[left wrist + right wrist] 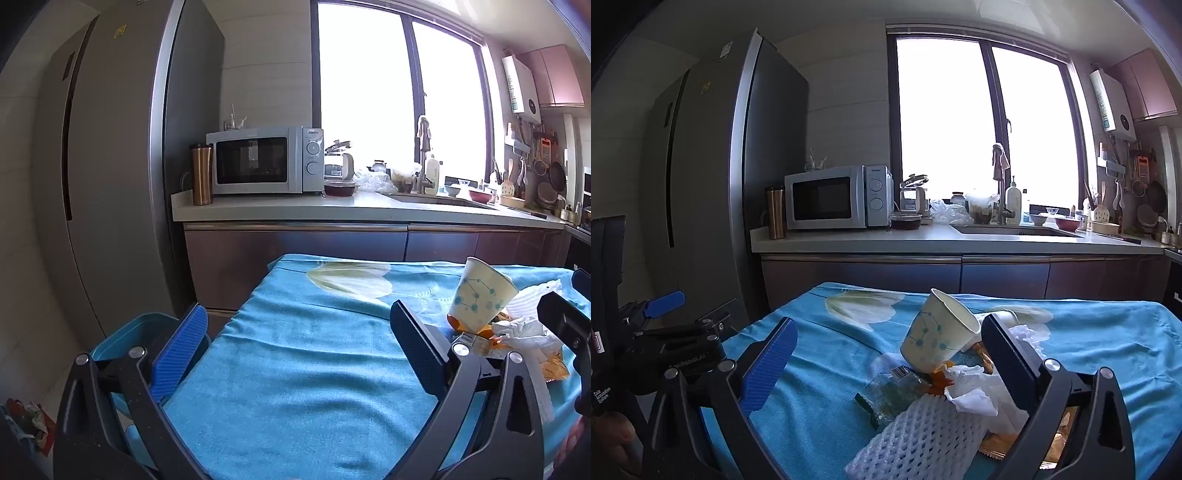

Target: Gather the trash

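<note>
Now, with both the left hand-held gripper (295,347) and the right hand-held gripper (886,354) wide open and empty, close squarely on the tilted paper cup (938,341) near the table's (1108,350) far edge.

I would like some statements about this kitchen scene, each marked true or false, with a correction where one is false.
1. The paper cup stands upright on the table. False: it is tilted, leaning on the pile of trash.
2. Both grippers are open and hold nothing. True: the left gripper and the right gripper have their jaws wide apart.
3. The cloth on the table is red. False: it is blue.
4. A white foam net lies in the pile. True.
5. A blue bin is beside the table. True.
</note>
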`<state>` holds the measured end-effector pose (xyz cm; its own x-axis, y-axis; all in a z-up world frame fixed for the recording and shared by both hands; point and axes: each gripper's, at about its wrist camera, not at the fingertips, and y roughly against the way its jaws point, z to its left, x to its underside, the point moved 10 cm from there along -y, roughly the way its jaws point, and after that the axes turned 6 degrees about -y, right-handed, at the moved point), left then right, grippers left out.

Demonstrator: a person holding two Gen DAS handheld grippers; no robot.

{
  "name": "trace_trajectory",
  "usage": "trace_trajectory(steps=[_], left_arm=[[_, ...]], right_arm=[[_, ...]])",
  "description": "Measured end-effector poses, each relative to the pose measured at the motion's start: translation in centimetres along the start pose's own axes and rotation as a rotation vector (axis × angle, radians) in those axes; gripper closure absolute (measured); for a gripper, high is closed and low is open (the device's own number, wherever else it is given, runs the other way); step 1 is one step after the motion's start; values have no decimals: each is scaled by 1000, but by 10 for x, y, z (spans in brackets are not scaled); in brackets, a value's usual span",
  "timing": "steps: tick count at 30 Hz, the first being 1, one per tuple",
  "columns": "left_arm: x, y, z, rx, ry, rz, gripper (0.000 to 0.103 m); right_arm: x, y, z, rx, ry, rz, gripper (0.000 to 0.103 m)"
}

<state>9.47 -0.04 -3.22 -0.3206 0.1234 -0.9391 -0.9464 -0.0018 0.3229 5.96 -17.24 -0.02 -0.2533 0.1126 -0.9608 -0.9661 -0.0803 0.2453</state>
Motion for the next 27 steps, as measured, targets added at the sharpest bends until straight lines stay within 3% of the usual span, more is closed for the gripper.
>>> trace_trajectory(steps=[7,27], left_arm=[[-8,16,4,4,6,-79,6],[-8,30,4,6,-4,-107,6]], right_arm=[[-2,3,4,5,9,-1,6],[-2,8,12,-15,18,-10,6]])
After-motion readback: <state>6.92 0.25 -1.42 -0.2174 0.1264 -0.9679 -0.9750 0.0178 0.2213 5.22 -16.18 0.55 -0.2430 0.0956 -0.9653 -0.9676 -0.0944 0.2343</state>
